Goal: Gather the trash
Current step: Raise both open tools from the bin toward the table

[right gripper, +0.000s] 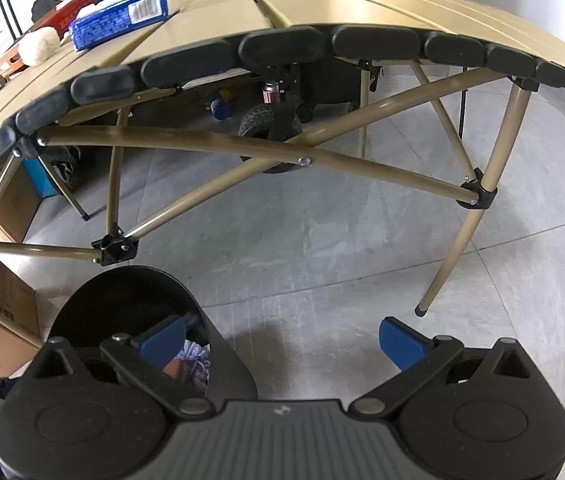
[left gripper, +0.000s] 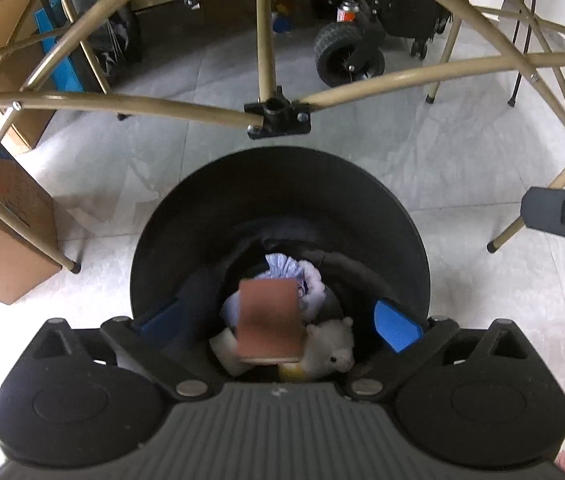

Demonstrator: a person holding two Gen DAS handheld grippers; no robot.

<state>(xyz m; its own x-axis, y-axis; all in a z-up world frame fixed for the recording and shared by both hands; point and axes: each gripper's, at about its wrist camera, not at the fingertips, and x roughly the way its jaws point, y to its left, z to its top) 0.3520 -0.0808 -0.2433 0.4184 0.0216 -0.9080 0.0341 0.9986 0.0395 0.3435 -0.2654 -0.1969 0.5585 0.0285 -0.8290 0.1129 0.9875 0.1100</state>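
A black round trash bin (left gripper: 186, 216) stands on the floor under the tan folding table. My left gripper (left gripper: 278, 320) is open right over its mouth. A blurred brown flat piece (left gripper: 268, 320) is between the open fingers, apart from both pads. Inside the bin lie a pale blue crumpled cloth (left gripper: 282, 266), a small white plush animal (left gripper: 332, 344) and a pale sponge piece (left gripper: 226, 350). My right gripper (right gripper: 282, 340) is open and empty over the floor, right of the bin (right gripper: 122, 296). On the table (right gripper: 322, 4) lie a blue packet (right gripper: 120, 18) and a white wad (right gripper: 38, 50).
Table legs and cross braces (left gripper: 122, 102) stand close behind the bin. Cardboard boxes (left gripper: 6, 236) sit at the left. A black cart with a wheel (left gripper: 346, 56) and a can (left gripper: 347, 11) stand under the table's far side. Grey tiled floor (right gripper: 342, 248) lies to the right.
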